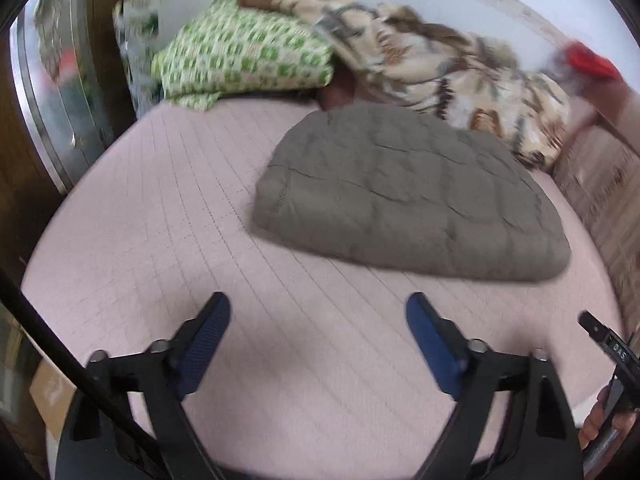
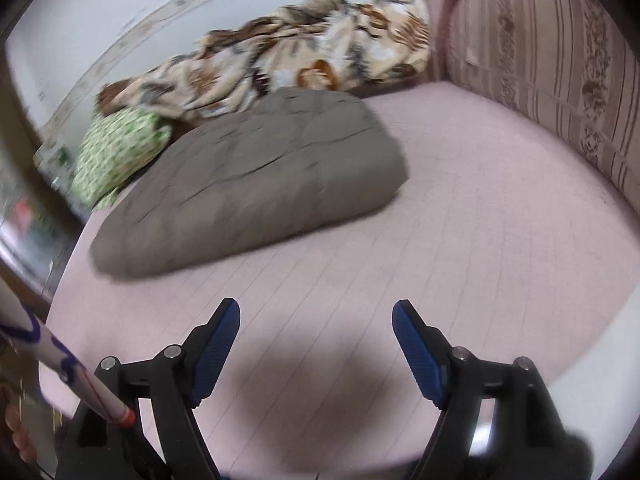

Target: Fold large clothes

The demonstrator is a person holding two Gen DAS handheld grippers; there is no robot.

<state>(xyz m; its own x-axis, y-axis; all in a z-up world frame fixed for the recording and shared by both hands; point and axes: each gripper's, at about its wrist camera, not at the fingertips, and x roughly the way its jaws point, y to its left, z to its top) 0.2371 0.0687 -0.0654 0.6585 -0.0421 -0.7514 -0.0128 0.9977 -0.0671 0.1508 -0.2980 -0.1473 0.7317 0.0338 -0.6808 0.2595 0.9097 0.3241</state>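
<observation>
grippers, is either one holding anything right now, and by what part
Nothing is held. The left gripper and right gripper are both open over the pink bedsheet, apart from the folded grey quilted garment.

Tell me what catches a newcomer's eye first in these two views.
A folded grey quilted blanket lies in the middle of the pink bed. Behind it, along the wall, sit a leaf-patterned blanket and a green checked bundle. Both hand-held grippers hang open over the sheet, touching nothing.

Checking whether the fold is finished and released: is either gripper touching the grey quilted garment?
Apart. In each wrist view, bare pink bed cover shows between the open gripper, left and right, and the folded grey quilted garment.
</observation>
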